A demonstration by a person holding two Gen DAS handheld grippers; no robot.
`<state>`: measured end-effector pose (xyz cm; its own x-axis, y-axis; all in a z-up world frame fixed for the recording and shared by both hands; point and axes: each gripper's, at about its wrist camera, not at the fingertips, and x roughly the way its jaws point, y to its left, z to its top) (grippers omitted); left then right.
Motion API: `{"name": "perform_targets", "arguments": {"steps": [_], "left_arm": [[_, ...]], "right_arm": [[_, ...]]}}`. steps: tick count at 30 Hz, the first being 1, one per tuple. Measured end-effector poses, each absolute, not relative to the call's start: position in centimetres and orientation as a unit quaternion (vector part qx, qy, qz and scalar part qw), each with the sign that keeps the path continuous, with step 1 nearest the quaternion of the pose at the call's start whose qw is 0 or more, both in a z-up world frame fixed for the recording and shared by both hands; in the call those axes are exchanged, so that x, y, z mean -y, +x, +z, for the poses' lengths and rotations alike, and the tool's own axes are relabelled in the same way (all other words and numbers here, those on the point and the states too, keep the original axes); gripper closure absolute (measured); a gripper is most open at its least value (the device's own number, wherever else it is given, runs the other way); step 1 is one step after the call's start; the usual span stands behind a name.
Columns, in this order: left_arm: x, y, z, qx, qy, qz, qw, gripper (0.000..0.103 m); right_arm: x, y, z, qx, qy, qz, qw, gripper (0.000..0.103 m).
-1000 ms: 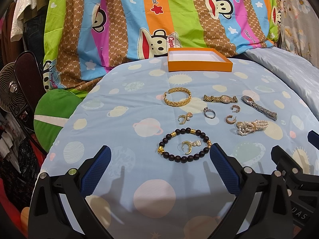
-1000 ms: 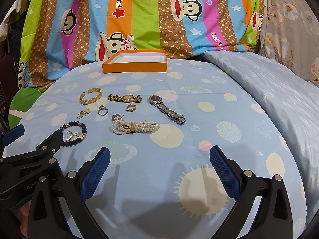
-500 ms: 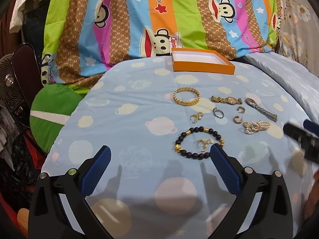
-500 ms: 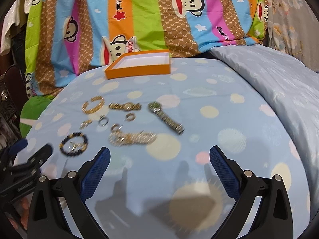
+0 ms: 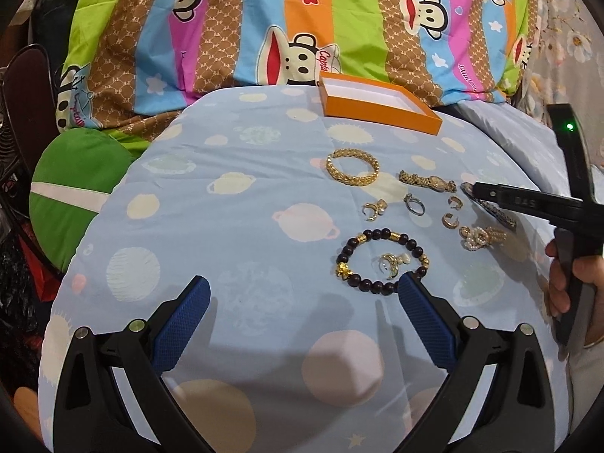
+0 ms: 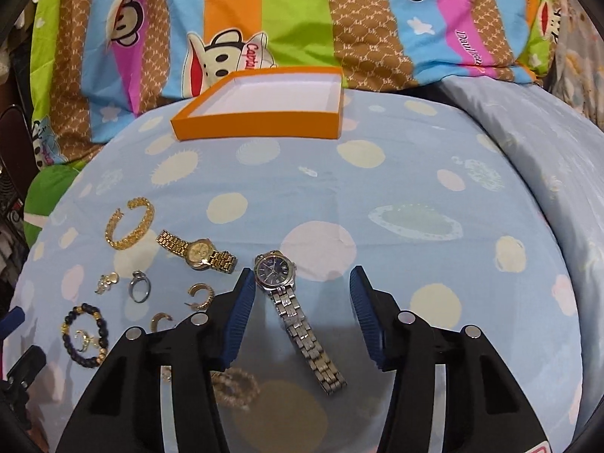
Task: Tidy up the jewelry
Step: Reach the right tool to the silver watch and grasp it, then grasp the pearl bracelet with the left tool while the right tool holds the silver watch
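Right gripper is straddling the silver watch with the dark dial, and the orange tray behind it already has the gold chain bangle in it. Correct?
Not quite. The right gripper does straddle the silver watch with the dark dial, jaws having just been closing but not yet pressing on it. The orange tray, though, is empty: the right wrist view shows its bare white floor, and the gold chain bangle lies on the blue sheet.

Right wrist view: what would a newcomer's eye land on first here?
The silver watch, lying flat on the planet-print sheet between the right gripper, whose jaws have just been closing but do not yet press it. Behind sits the empty orange box. To the left lie the gold watch and gold bangle.
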<state>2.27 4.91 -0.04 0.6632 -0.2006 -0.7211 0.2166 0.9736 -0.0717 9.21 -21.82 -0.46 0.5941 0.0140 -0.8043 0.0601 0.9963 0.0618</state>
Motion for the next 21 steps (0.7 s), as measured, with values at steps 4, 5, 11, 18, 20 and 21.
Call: {"name": "perform_targets", "arguments": {"steps": [4,5,11,18,20,21], "left_arm": [[-4.0,2.0,-0.2,-0.392,0.027,-0.128,0.911,0.005],[-3.9,1.9,-0.2,-0.391,0.03,-0.131,0.911,0.005],[-2.4,1.4,0.1,-0.38,0.041,-0.158,0.911,0.006],[1.9,1.4,1.8,-0.381,0.046,-0.223,0.896,0.006],[3.4,1.8,2.0,-0.38,0.054,-0.24,0.892,0.006],[4.3,2.0,1.9,-0.378,0.061,-0.246,0.89,0.006]], "right_arm": [[21.3,9.8,-0.9,-0.455,0.029,-0.002,0.89,0.063],[21.1,9.9,-1.0,-0.456,0.023,-0.002,0.89,0.067],[21.1,9.8,-0.9,-0.454,0.021,0.002,0.891,0.079],[22.7,7.5,-0.2,-0.449,0.051,-0.012,0.892,0.08],[23.4,6.6,0.0,-0.445,0.055,-0.024,0.893,0.08],[23.9,6.2,0.2,-0.443,0.061,-0.029,0.894,0.08]]}}
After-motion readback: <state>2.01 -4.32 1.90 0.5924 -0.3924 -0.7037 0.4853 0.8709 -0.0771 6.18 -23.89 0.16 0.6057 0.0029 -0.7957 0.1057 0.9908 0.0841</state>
